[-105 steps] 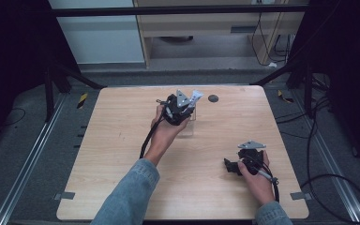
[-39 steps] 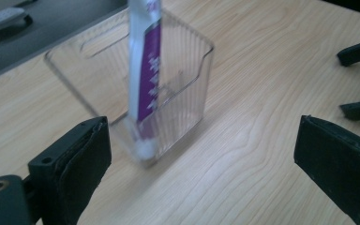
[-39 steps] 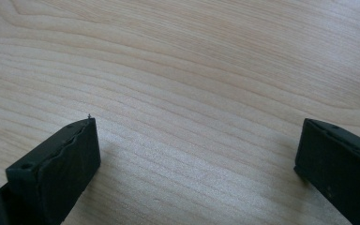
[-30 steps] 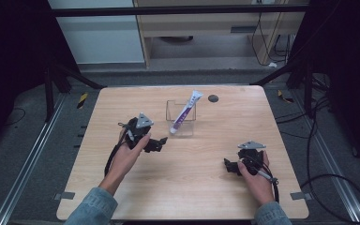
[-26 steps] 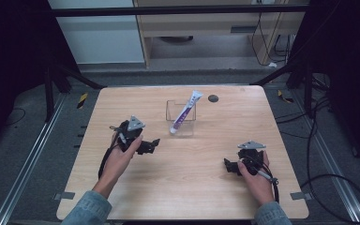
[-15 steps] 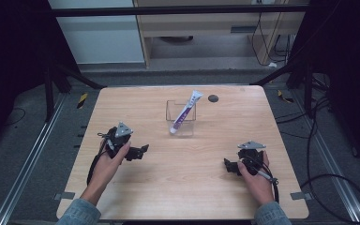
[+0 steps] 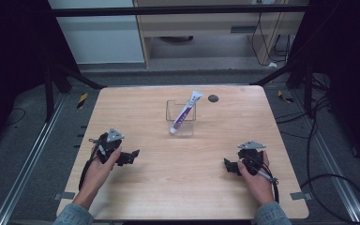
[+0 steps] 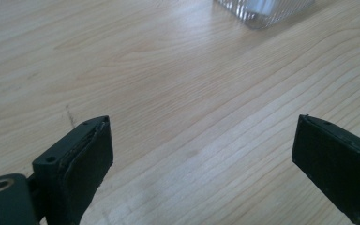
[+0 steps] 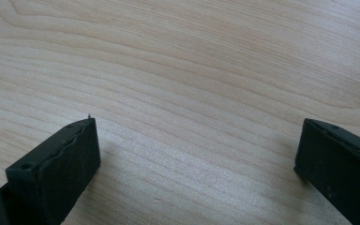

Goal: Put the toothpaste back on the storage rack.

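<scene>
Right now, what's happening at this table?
A person holds a gripper in each hand over a wooden table. A purple-and-white tube leans in a clear container near the table's far middle. The left gripper and right gripper sit near the front corners, both with jaws wide open and nothing between them. Neither touches the tube or container.

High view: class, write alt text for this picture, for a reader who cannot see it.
A purple and white tube stands tilted in a clear container at the middle of a wooden table. Nearer the camera, a person's two hands each hold a gripper low over the wood, the left gripper and the right gripper, both apart from the container.
</scene>
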